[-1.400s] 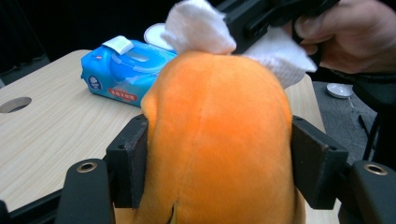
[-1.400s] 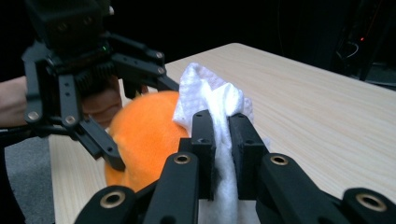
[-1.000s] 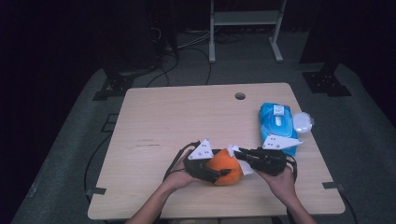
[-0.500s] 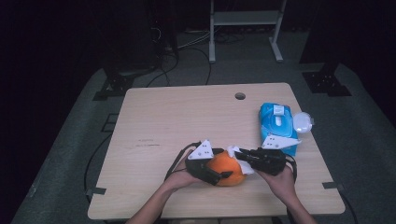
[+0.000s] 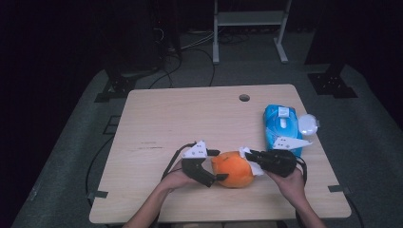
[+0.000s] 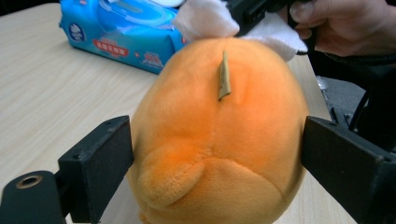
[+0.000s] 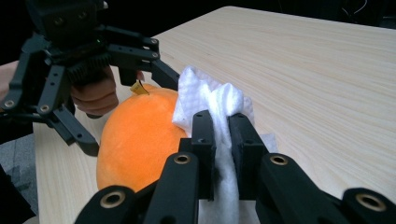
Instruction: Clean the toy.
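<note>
An orange plush toy [image 5: 233, 168] lies on the wooden table [image 5: 190, 114] near its front edge. My left gripper [image 5: 219, 165] is at its left end. Its jaws have just been opening and now stand wide, flanking the plush [image 6: 219, 140] without squeezing it. From the right, my right gripper [image 5: 250, 155] is shut on a white wipe [image 7: 210, 98]. The bunched wipe [image 6: 205, 18] rests against the far end of the plush [image 7: 135, 135]. In the right gripper view, the right gripper [image 7: 222, 135] has the wipe pinched between its fingers.
A blue pack of wet wipes [image 5: 281, 126] lies at the right side of the table, with a round white lid-like object [image 5: 308, 124] beside it. A cable hole [image 5: 244, 98] sits near the far edge. Dark floor and equipment stands surround the table.
The left gripper's jaws have spread wider around the orange plush. Both hands and the plush have stayed in nearly the same spot.
</note>
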A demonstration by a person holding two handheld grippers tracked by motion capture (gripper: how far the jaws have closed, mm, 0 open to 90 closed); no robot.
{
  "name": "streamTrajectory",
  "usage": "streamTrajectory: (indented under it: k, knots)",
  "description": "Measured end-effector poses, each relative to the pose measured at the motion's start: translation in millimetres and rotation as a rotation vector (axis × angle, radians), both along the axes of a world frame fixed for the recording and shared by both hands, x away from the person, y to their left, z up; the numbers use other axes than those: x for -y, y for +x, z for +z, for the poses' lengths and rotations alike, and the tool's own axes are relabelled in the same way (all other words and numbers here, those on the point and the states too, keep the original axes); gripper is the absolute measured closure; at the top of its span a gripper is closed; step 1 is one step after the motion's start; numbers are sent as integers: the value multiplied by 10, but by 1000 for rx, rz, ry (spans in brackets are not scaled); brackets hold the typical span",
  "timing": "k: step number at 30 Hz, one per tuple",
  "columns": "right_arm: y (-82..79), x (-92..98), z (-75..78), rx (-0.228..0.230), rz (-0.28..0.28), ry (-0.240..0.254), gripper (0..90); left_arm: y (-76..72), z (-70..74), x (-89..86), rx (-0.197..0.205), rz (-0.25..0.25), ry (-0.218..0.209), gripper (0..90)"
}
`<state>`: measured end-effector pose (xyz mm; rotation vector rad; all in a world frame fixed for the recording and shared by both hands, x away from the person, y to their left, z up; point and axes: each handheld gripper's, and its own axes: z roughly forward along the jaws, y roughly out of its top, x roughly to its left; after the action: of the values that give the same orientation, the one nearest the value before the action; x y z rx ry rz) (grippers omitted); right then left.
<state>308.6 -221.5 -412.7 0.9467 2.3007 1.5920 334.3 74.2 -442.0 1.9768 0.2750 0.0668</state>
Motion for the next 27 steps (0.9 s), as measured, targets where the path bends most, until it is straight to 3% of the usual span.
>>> streamTrajectory:
  k: [7,13,20,24,27]
  knots:
    - [34,50,-35,-22,-5,26,808,11,-95,20,-13,-4,2,82]
    - [3,8,26,-11,10,42,809,-1,-92,58,-7,4,9,168]
    - [-77,-232,106,33,78,26,808,-37,-86,116,9,4,23,171]
    - [-82,-252,108,43,74,3,809,-27,-95,108,-1,4,5,168]
    - [-53,-187,75,26,54,-1,809,-1,-106,108,-24,5,-6,104]
